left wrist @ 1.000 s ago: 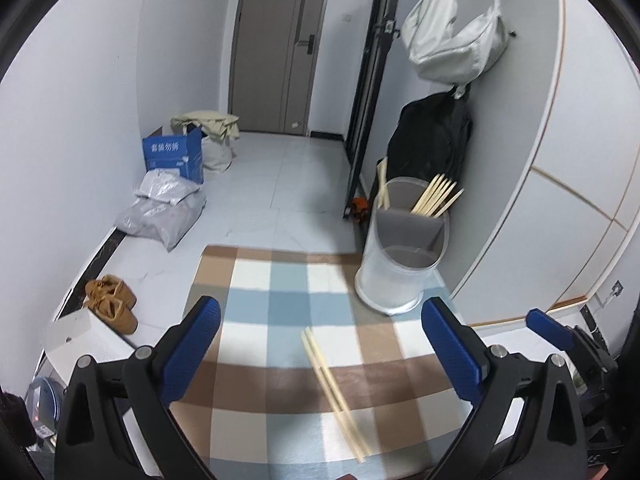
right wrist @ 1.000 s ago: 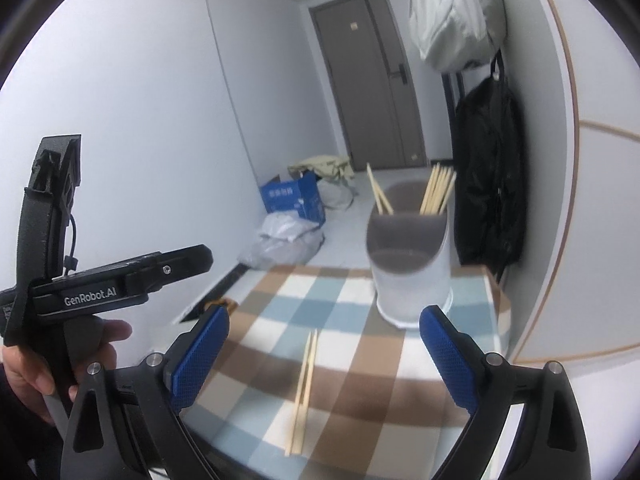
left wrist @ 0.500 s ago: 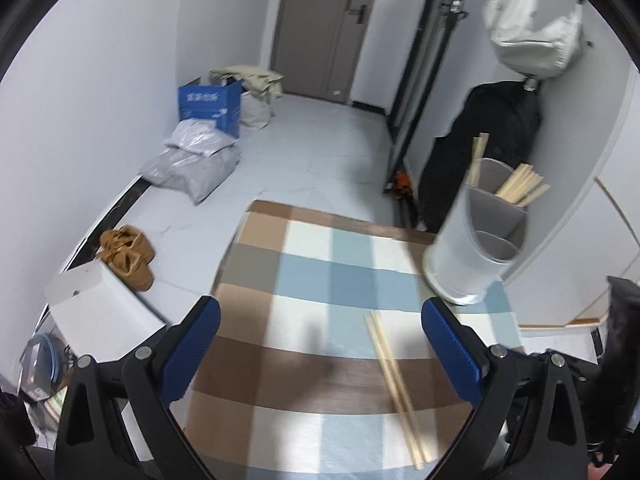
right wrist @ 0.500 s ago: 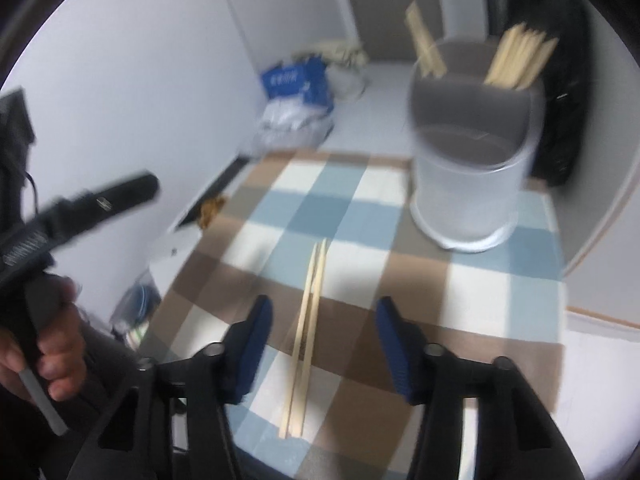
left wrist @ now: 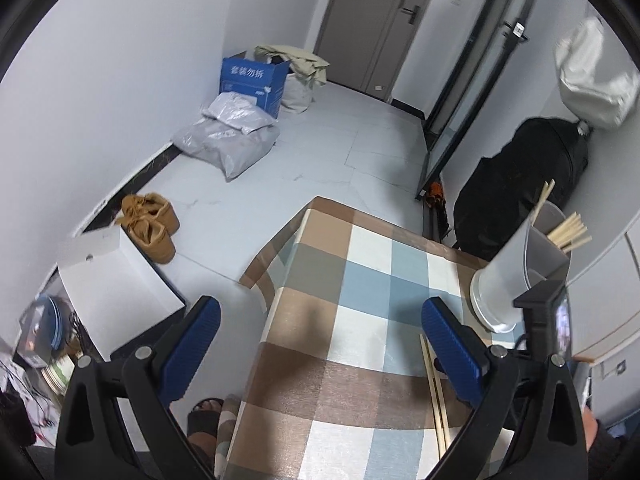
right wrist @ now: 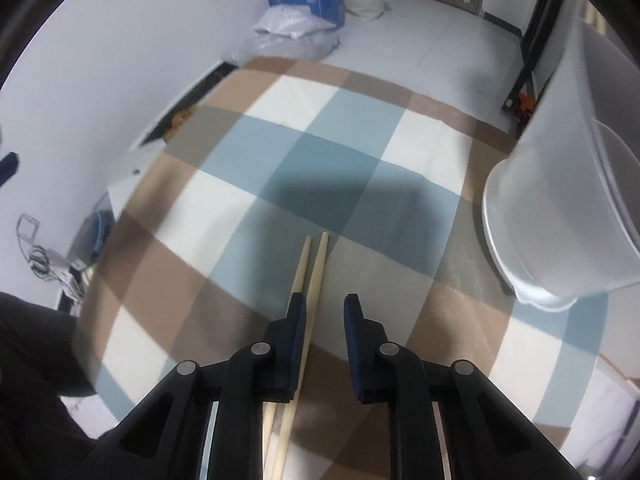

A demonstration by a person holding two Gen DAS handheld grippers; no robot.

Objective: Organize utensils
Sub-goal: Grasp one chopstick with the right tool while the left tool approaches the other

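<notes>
Two wooden chopsticks (right wrist: 314, 264) lie side by side on the checked tablecloth (right wrist: 328, 120). My right gripper (right wrist: 325, 304) points steeply down over them, its jaws narrow and closing. One stick runs between the pads close to the left one, and the other lies under the left finger (right wrist: 296, 320). The right pad is still apart from them. A translucent white utensil holder (right wrist: 560, 220) stands at the right. In the left wrist view the same chopsticks (left wrist: 434, 384) sit beside the holder (left wrist: 516, 272), which has more chopsticks (left wrist: 568, 232) in it. My left gripper (left wrist: 320, 312) hangs open above the cloth, holding nothing.
The table's left edge (left wrist: 256, 320) drops to a tiled floor with brown shoes (left wrist: 150, 224), a white box (left wrist: 116, 280), a blue carton (left wrist: 254, 80) and grey bags (left wrist: 228, 140). A sandalled foot (left wrist: 204, 412) shows below. A black bag (left wrist: 520, 184) leans on the right wall.
My right gripper has tipped down and dropped close onto the loose chopsticks, and its jaws have narrowed from wide to a small gap. The left view has swung left, with the holder now at its right edge.
</notes>
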